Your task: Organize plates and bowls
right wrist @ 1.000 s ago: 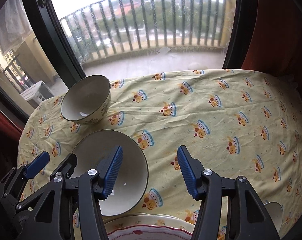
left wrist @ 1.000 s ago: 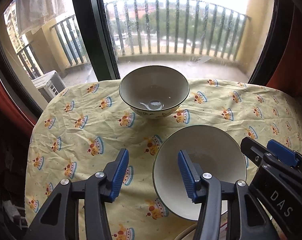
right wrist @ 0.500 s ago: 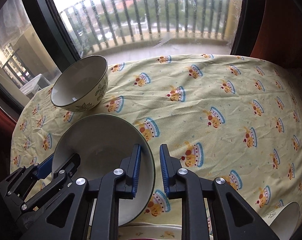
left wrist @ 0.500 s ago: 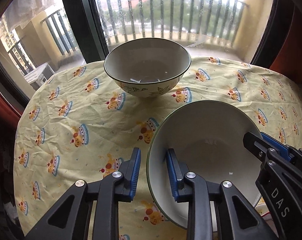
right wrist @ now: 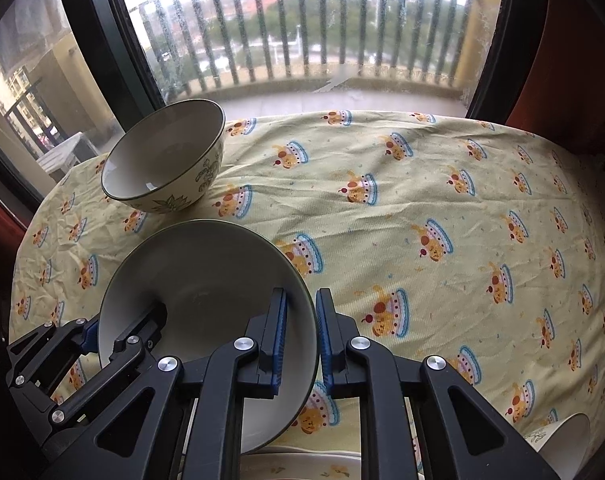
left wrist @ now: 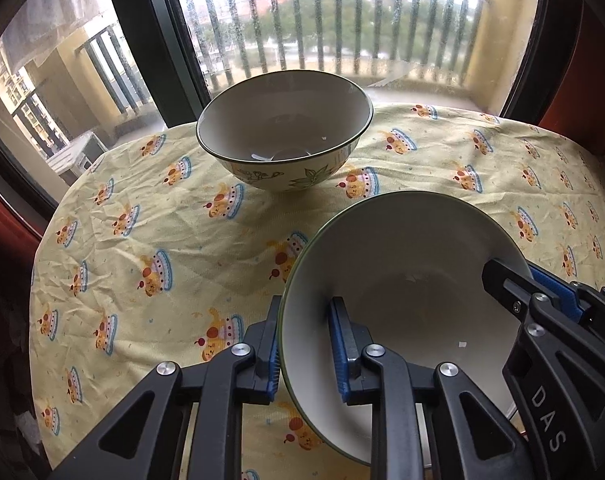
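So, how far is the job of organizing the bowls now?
Early stage. Nothing looks stacked yet: the far bowl stands alone on the cloth. In hand: both grippers, left and right, are clamped on opposite rims of the near bowl, which is tilted. Left: probably nesting it in the far bowl, then the plate and the small bowl at the near edge.

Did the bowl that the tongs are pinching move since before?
Yes. The near bowl has come up off the tablecloth and closer to the flowered bowl, with both tongs clamped on its rim.
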Motion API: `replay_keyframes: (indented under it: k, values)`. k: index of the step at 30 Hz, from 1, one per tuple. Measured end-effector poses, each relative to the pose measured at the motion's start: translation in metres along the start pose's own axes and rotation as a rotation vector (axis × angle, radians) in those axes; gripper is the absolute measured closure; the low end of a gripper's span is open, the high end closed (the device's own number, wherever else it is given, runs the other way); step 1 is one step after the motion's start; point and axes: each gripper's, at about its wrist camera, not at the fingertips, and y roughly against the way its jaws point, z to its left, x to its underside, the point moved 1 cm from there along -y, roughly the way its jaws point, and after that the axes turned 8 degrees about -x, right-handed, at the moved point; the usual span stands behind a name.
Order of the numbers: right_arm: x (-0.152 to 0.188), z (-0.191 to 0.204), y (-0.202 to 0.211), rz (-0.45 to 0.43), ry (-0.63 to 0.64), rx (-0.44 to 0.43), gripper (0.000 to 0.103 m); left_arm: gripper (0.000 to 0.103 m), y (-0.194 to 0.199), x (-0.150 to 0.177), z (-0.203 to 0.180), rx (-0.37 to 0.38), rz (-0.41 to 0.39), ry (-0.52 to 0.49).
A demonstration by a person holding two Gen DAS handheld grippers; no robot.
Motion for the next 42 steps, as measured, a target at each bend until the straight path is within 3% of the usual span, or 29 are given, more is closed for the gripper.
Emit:
replay_keyframes:
  k: [17, 42]
  values:
    - [0.005, -0.005, 0.026, -0.004, -0.012, -0.013, 0.085, 0.084, 0.026, 0.003, -0.004, -0.003, -0.001, 0.017]
    - [0.017, -0.048, 0.121, -0.095, 0.013, -0.042, 0.085, 0.084, 0.119, 0.018, -0.049, -0.034, -0.094, 0.07]
